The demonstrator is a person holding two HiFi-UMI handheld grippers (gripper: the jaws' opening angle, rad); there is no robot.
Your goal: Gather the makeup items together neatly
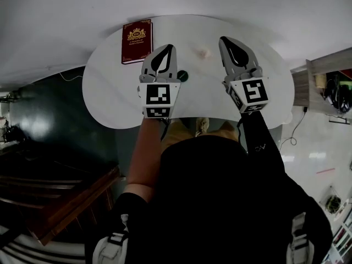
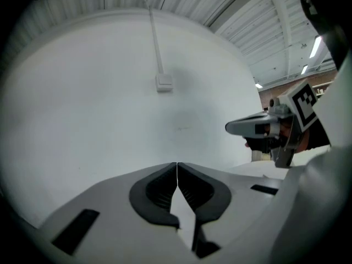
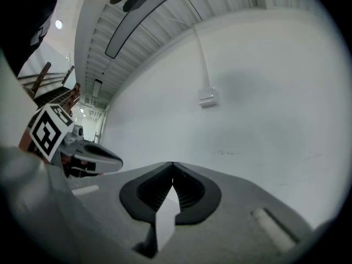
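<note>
In the head view both grippers are held up over a white oval table [image 1: 110,100]. My left gripper [image 1: 166,49] is shut with nothing in it, and a small dark green round item [image 1: 182,76] lies on the table just to its right. My right gripper [image 1: 226,40] is shut and empty too. A small pale pink item [image 1: 202,53] rests on the table between the two. In the left gripper view my left gripper [image 2: 176,164] points at a bare white wall, with the right gripper [image 2: 234,127] at the right. The right gripper view shows my right gripper [image 3: 172,163] shut before the same wall.
A dark red book [image 1: 136,40] with gold print lies at the table's far left. A wooden bench [image 1: 66,199] stands on the floor at lower left. A shelf unit [image 1: 322,81] stands right of the table. A wall box with a cable [image 2: 163,82] hangs on the wall ahead.
</note>
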